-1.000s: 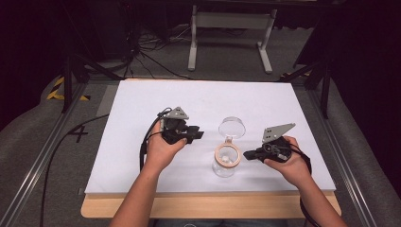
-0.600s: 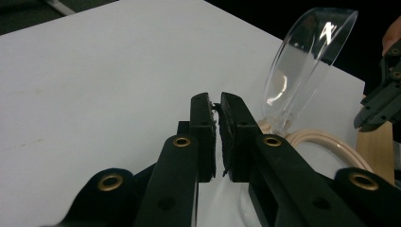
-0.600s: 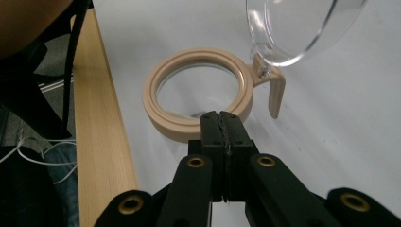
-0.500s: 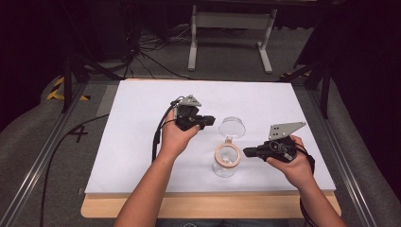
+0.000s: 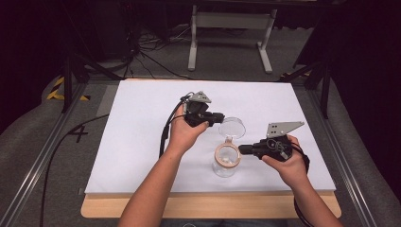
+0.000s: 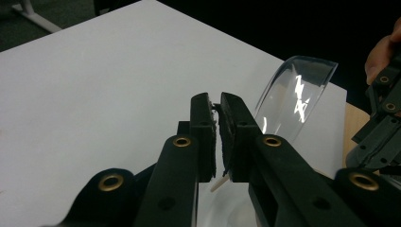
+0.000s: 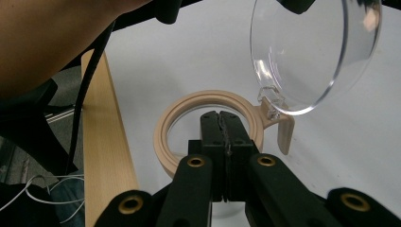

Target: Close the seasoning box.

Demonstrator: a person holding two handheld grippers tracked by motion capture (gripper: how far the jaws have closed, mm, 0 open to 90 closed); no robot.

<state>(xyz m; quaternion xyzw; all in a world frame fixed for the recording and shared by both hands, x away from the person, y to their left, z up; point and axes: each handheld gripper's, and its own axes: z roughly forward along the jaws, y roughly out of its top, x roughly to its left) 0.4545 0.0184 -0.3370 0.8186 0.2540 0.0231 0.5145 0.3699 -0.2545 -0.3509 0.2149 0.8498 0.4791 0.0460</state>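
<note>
A clear glass jar (image 5: pixel 225 166) with a beige ring collar (image 7: pixel 176 117) stands near the table's front middle. Its clear round lid (image 5: pixel 232 126) is swung up and back on a beige hinge tab (image 7: pixel 282 131). My left gripper (image 5: pixel 221 116) is shut, and its tips are at the lid's far left edge; in the left gripper view the lid (image 6: pixel 294 94) stands just right of the gripper (image 6: pixel 217 105). My right gripper (image 5: pixel 241 149) is shut too. Its tips (image 7: pixel 221 116) rest over the near side of the collar, with nothing between the jaws.
The jar stands on a white sheet (image 5: pixel 142 123) that covers a wooden table (image 5: pixel 208 208). A cable (image 5: pixel 166 130) trails from the left gripper across the sheet. Beyond the table lie a dark floor, a metal stand (image 5: pixel 227 28) and loose cables.
My left gripper has moved right and farther from the person, from beside the jar to the raised lid's edge. The right gripper has stayed at the jar's collar.
</note>
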